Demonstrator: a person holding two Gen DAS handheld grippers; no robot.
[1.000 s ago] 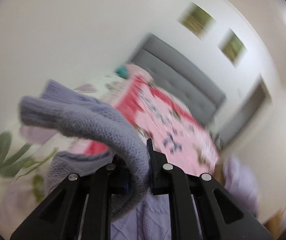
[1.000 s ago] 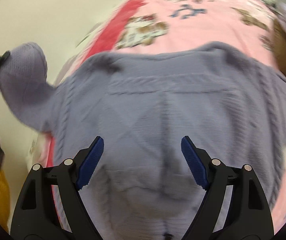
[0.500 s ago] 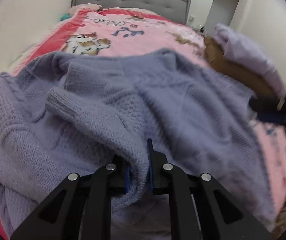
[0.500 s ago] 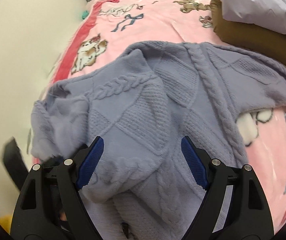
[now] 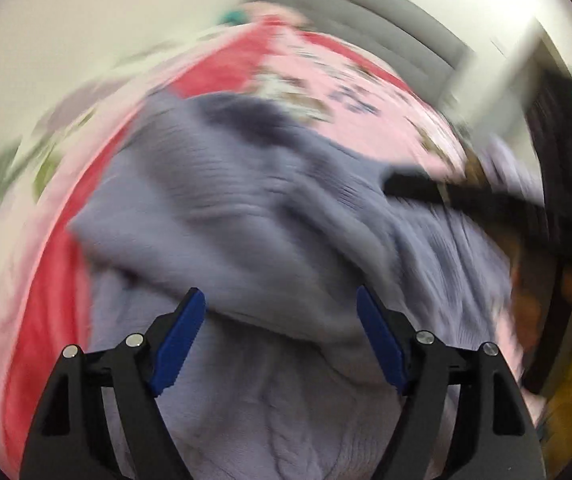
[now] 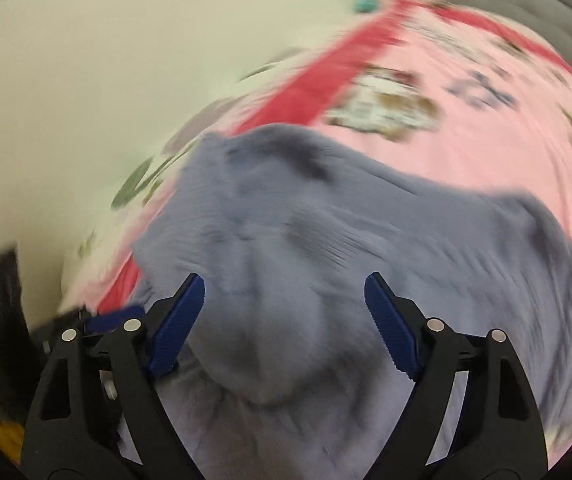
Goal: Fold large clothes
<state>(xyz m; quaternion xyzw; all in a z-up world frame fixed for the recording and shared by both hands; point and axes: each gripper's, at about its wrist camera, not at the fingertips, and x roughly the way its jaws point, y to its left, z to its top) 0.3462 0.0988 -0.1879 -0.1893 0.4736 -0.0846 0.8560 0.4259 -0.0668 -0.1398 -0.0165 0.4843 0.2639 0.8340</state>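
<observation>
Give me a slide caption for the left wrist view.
Open left gripper above a lavender knitted sweater on a pink cartoon-print blanket.

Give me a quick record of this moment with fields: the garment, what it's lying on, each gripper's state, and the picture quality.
garment: lavender knit sweater, rumpled, partly folded over itself
surface: pink blanket with red border, on a bed with a grey headboard
left gripper: jaws have just been opening; now open, sweater below, pads not pressing it
right gripper: open, over the sweater, nothing gripped
other: teal object near the bed's far end
picture quality: both views motion-blurred
</observation>
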